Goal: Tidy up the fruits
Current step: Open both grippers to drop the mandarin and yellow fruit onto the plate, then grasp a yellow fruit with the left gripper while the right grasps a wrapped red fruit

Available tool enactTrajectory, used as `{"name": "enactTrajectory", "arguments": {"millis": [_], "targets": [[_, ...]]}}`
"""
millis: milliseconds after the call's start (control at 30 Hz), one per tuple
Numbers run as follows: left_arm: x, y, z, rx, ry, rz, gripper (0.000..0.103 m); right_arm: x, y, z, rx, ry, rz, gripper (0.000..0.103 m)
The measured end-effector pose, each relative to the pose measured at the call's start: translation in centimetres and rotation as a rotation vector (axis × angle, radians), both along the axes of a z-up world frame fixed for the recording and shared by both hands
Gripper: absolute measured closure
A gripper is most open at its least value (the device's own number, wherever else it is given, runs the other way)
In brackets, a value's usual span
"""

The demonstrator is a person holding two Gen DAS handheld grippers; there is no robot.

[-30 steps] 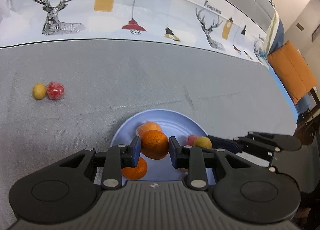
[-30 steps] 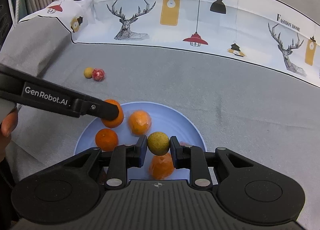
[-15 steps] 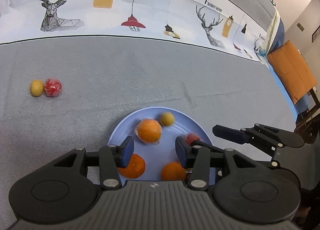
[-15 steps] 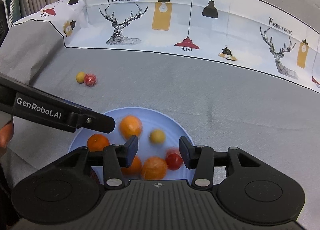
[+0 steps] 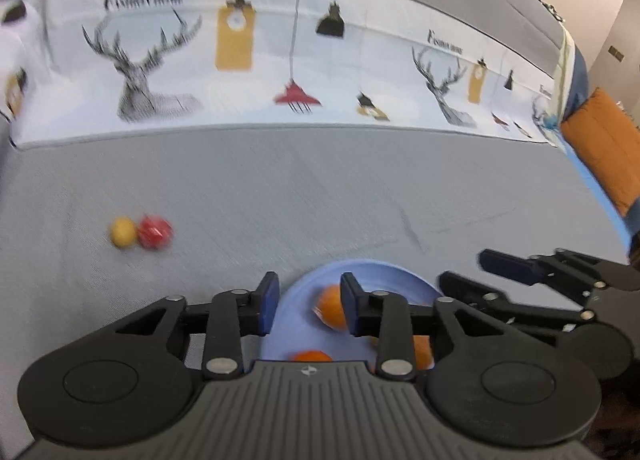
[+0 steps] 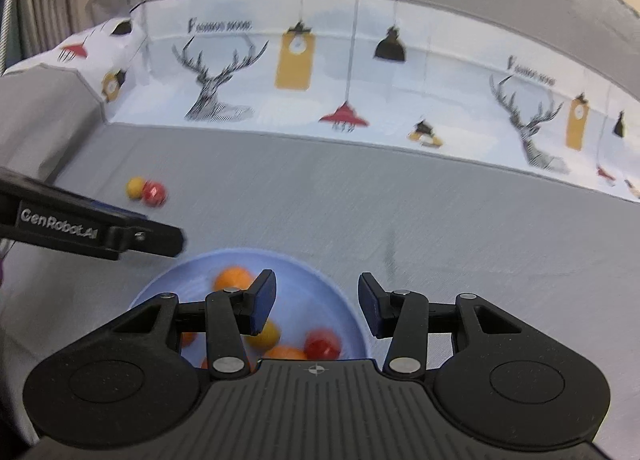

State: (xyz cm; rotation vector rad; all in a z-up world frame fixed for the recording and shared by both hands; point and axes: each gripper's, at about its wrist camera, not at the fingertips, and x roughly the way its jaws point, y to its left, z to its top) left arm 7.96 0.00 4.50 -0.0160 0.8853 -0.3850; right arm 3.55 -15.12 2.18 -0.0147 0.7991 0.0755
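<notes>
**Both tongs spread above the blue plate**

On the grey cloth, near its front edge, a blue plate [image 6: 352, 312] is seen with fruit gathered inside. The left gripper [image 5: 306, 302] is held with its jaws spread and nothing between them, above the plate's left rim; the right gripper [image 6: 316, 306] is likewise spread and empty over the plate's middle. Toward the left edge of the cloth, well apart from the plate, a small yellow fruit [image 5: 123, 232] and a red fruit [image 5: 155, 232] lie touching each other. A wide stretch of bare cloth runs between the plate and the printed backdrop [image 6: 352, 71] at the rear edge.

In the right wrist view, an orange [image 6: 234, 278], a yellow fruit [image 6: 266, 334] and a red one [image 6: 322, 344] are shown in the plate, the oranges at its near rim being partly hidden. In the left wrist view only oranges are visible, one [image 5: 330, 306] beside the right finger. An orange cushion [image 5: 604, 147] at the far right is shown there alone. Both views are blurred.
</notes>
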Motion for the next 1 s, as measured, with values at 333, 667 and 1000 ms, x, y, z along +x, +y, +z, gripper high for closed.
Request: {"name": "enactTrajectory", "arguments": {"millis": [333, 667, 1000], "targets": [[4.0, 1.3, 2.6, 0.220, -0.149, 0.036, 0.081, 0.8, -0.8, 0.4, 0.038, -0.046, -0.067, 0.055], [8.0, 10.6, -1.8, 0.047, 0.106, 0.396, 0.090, 1.4, 0.3, 0.6, 0.078, -0.047, -0.033, 0.066], [9.3, 14.8, -4.0, -0.170, 0.266, 0.576, 0.074, 2.7, 3.0, 1.0, 0.219, -0.036, 0.021, 0.084]]}}
